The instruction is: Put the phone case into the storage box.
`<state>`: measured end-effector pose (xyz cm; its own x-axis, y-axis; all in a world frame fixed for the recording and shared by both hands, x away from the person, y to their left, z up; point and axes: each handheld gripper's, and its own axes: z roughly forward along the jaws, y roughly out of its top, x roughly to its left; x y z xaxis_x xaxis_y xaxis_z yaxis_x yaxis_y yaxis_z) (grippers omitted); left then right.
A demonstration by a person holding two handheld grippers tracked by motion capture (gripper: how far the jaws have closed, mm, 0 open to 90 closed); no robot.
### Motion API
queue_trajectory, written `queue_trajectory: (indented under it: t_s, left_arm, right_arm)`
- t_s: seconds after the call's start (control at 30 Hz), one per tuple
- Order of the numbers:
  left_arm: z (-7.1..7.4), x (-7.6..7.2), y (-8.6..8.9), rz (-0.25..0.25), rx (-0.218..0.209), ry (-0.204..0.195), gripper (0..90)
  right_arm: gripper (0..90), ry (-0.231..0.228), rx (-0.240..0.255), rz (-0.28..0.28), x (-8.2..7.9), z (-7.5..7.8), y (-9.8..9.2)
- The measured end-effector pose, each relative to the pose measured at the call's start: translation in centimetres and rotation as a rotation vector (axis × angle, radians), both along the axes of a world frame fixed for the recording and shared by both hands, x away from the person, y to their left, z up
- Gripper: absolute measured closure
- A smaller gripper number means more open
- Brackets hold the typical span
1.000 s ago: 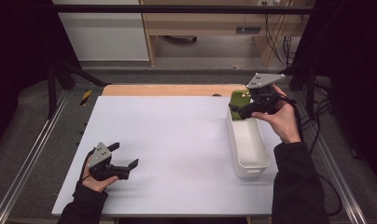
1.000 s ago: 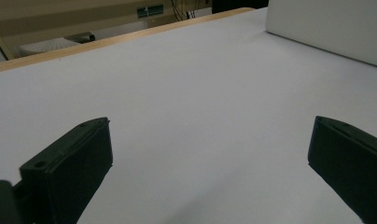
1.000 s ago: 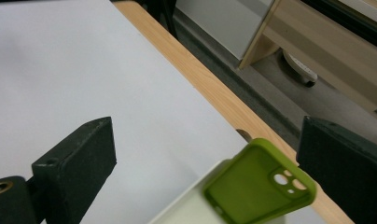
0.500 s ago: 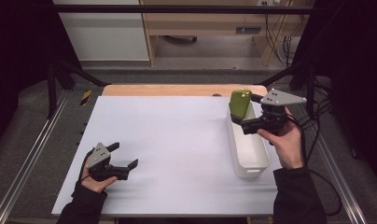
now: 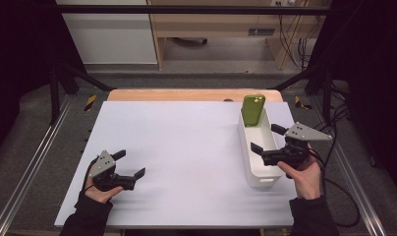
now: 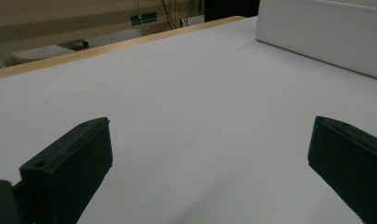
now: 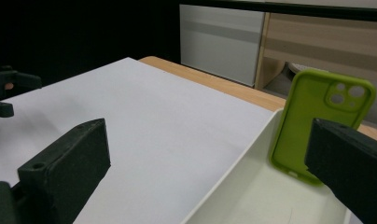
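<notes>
A green phone stands leaning against the far end wall inside a long white bin on the right of the white tabletop. My right gripper hovers over the bin's near half, pointing left. Its jaws have just been opening and stand wide with nothing between them. In the right gripper view the phone shows its camera cut-outs, just beyond the right jaw and apart from it. My left gripper rests at the front left of the table, open and empty, its jaws wide over bare surface.
The white tabletop ends in a wooden strip at the far edge. Metal rails run along both sides. The bin's side wall appears far right in the left gripper view. Cables trail off the table's right side.
My right gripper let go of the green phone, left it leaning in the bin's far end, and drew back toward the person and lower. The left gripper stayed put.
</notes>
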<state>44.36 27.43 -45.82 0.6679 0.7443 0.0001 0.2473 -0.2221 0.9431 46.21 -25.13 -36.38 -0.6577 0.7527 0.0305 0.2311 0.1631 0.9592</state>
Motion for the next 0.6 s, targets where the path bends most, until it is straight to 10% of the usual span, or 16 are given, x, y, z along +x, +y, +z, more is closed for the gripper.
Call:
queue_trajectory:
  t_s: [0.6]
  left_arm:
    - [0.2,-0.1,-0.1,-0.008,-0.001,-0.006,0.0]
  right_arm:
    - [0.4,0.003,0.010,-0.004,-2.0,-3.8,-2.6]
